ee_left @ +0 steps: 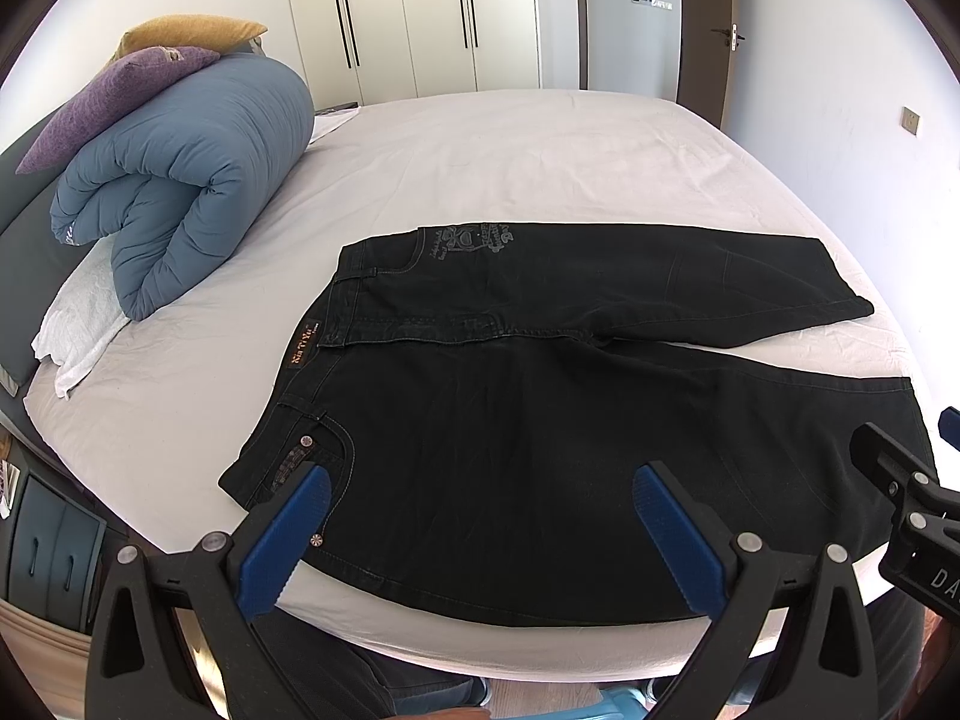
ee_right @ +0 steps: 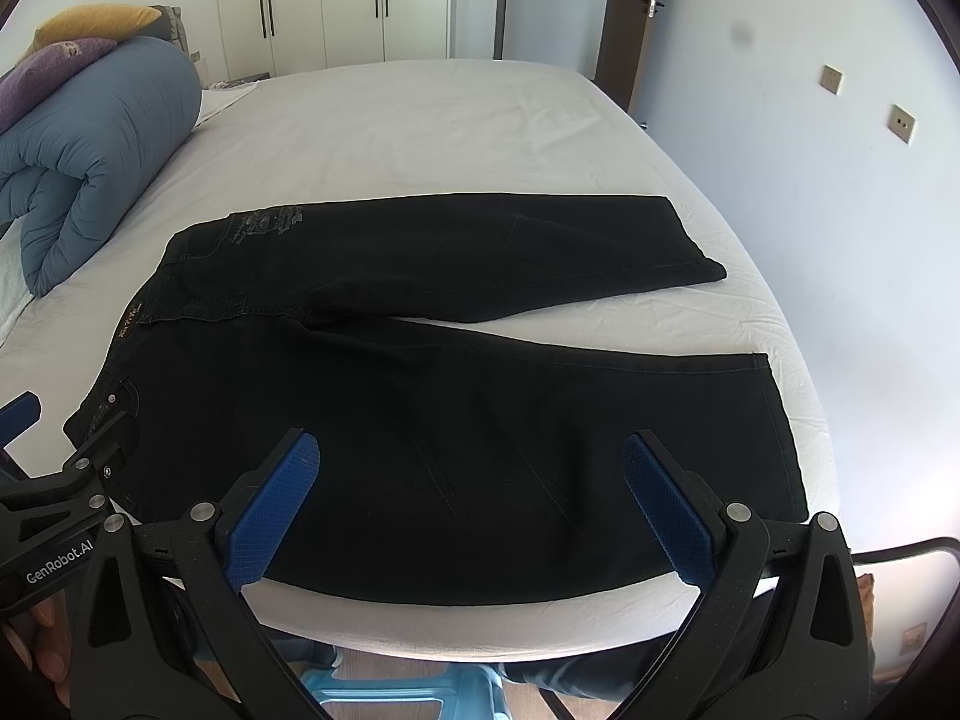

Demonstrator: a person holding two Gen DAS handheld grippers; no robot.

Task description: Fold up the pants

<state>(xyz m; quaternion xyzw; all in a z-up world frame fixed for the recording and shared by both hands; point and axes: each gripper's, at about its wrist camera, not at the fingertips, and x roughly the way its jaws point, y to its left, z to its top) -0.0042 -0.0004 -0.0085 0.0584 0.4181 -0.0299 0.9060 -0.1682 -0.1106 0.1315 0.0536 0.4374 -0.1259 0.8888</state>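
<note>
Black pants (ee_left: pixel 540 408) lie flat on the white bed (ee_left: pixel 510 156), waistband to the left, both legs spread to the right in a V. They also show in the right wrist view (ee_right: pixel 450 396). My left gripper (ee_left: pixel 480 492) is open and empty, hovering over the near hip and thigh. My right gripper (ee_right: pixel 471 462) is open and empty, above the near leg. The right gripper's body shows at the right edge of the left wrist view (ee_left: pixel 912 504). The left gripper's body shows at the left edge of the right wrist view (ee_right: pixel 66 480).
A rolled blue duvet (ee_left: pixel 180 180) with purple (ee_left: pixel 102 96) and yellow (ee_left: pixel 180 33) pillows sits at the bed's far left. White wardrobes (ee_left: pixel 408 12) and a door (ee_left: pixel 708 18) stand behind. A wall runs along the bed's right side (ee_right: pixel 810 180). A blue stool (ee_right: pixel 408 690) stands below the near edge.
</note>
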